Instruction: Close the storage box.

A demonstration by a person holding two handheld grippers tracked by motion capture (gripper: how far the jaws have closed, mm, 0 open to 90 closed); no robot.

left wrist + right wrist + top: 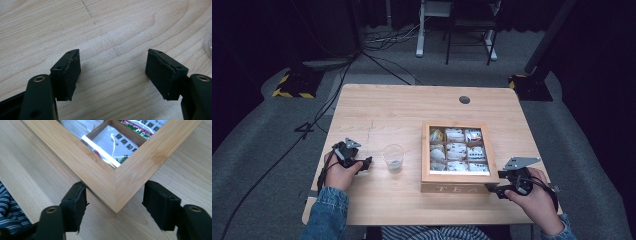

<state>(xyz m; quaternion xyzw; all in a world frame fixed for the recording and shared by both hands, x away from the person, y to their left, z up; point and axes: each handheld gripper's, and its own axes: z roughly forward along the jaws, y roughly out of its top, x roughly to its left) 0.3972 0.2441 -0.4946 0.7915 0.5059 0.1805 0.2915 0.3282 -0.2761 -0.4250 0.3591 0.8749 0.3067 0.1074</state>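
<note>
In the left gripper view, the clear cup (208, 45) was cut off at the right edge. In the high view, the tea bags (456, 150) print was too small to read.

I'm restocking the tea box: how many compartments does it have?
9 in the tea box, in three rows of three: far row, middle row, near row. All seem to hold packets.
</note>
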